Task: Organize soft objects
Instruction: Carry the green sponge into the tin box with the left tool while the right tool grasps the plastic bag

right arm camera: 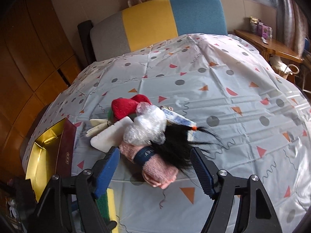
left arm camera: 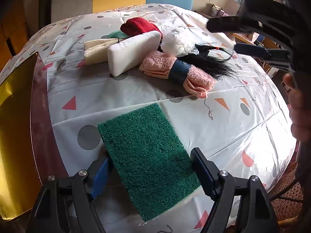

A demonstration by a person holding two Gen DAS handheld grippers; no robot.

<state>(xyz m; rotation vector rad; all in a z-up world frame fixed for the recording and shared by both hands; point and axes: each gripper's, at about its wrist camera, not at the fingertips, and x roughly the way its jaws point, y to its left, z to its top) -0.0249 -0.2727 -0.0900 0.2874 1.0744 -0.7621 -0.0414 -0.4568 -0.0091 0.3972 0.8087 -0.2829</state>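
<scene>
Green scouring pad [left arm camera: 147, 161] sits right under your left gripper [left arm camera: 150, 171], flat on the patterned tablecloth [left arm camera: 223, 136], scrubby side up. Your left jaws are spread wide and straddle the pad's near half; I can't tell whether the pads press its edges, so don't count that as a grip. In the right wrist view the same pad shows a yellow foam layer at the bottom left.

Your right gripper [right arm camera: 153, 167] is also spread, jaws on either side of the pink towel roll [right arm camera: 155, 167] with its dark blue band, not touching it. Black hair piece [right arm camera: 175, 145] drapes over the roll's far end, orange tie at the tip.

Rest of the pile is just behind, all bunched together:
- white foam block [left arm camera: 134, 52], leaning on the pile
- crumpled clear plastic bag [left arm camera: 176, 42], resting on the hair and the block
- red towel [left arm camera: 140, 26] at the back
- beige woven strap [left arm camera: 97, 51] to the block's left
- a bit of something green [left arm camera: 117, 35] behind the strap, can't identify it

Gold-lined box [right arm camera: 46, 151] with a maroon outer wall sits open at the table's left edge, well apart from the pile. Multicoloured sofa back [right arm camera: 155, 19] is beyond the table.
</scene>
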